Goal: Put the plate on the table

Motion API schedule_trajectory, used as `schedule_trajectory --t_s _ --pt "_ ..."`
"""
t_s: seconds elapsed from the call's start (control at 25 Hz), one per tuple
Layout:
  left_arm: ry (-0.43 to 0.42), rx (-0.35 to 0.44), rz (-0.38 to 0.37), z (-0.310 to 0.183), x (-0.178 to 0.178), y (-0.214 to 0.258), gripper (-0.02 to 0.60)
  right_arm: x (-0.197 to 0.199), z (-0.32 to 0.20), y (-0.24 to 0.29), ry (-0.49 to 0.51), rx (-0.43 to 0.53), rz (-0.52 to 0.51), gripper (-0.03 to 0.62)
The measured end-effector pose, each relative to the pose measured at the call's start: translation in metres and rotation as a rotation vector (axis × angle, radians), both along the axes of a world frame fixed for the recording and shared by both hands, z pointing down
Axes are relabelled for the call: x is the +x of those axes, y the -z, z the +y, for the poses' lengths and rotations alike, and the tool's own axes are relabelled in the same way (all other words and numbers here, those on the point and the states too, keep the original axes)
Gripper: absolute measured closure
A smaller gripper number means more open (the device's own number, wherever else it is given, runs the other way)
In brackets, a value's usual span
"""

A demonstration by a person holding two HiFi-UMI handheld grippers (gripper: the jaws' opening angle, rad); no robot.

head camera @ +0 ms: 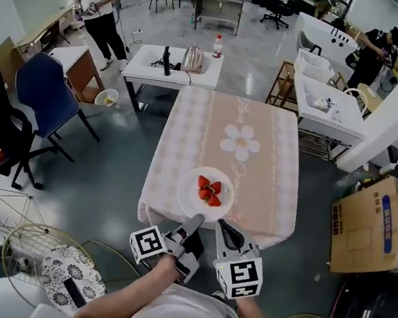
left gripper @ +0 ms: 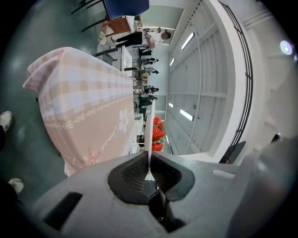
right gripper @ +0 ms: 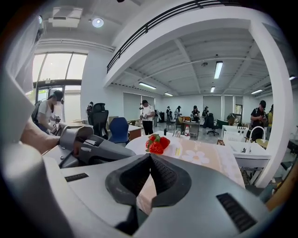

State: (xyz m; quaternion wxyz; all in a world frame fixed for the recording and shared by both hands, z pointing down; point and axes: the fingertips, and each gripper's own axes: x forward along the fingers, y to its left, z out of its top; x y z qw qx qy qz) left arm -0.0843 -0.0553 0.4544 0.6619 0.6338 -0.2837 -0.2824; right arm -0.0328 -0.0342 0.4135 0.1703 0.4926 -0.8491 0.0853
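A white plate [head camera: 190, 191] with three red strawberries [head camera: 209, 190] sits at the near edge of the table [head camera: 254, 184], which has a pink checked cloth. I cannot tell whether the plate rests on the cloth or hangs just above it. My left gripper [head camera: 197, 220], turned on its side, is shut on the plate's near rim. In the left gripper view the plate [left gripper: 151, 122] shows edge-on, running from the shut left gripper [left gripper: 149, 160] to the strawberries [left gripper: 157, 134]. My right gripper [head camera: 220, 226] is shut and empty, just short of the rim. The plate [right gripper: 175, 148] lies straight ahead of the right gripper [right gripper: 150, 157].
Beyond the table stands a white desk [head camera: 173, 65] with a kettle and a bottle. A blue chair [head camera: 44, 94] is on the left and a cardboard box [head camera: 365, 224] on the right. Wire racks and a patterned dish [head camera: 70, 279] lie by my feet. Several people stand farther off.
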Motion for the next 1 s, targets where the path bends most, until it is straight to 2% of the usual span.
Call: schedule_trajectory --t_s 0.08,0.36,0.52,0.8,1.0 --pt "-0.021 -0.005 0.004 -0.011 -0.011 0.0 0.565 -0.01 -0.015 0.006 -0.03 0.028 0.013 0.589" --pt "-0.066 -0.019 0.017 -0.042 -0.05 -0.005 0.565 -0.042 -0.042 0.002 -0.09 0.003 0.013 0.591" --pt "-0.095 -0.025 0.023 -0.053 -0.056 -0.01 0.565 -0.05 -0.053 -0.005 -0.12 -0.032 0.011 0.589" --pt "-0.116 -0.015 0.016 -0.07 -0.065 -0.005 0.565 -0.054 -0.073 -0.004 -0.112 -0.02 0.023 0.589" --pt "-0.149 -0.021 -0.039 -0.081 -0.065 -0.011 0.565 -0.049 -0.09 -0.007 -0.122 -0.006 -0.02 0.589"
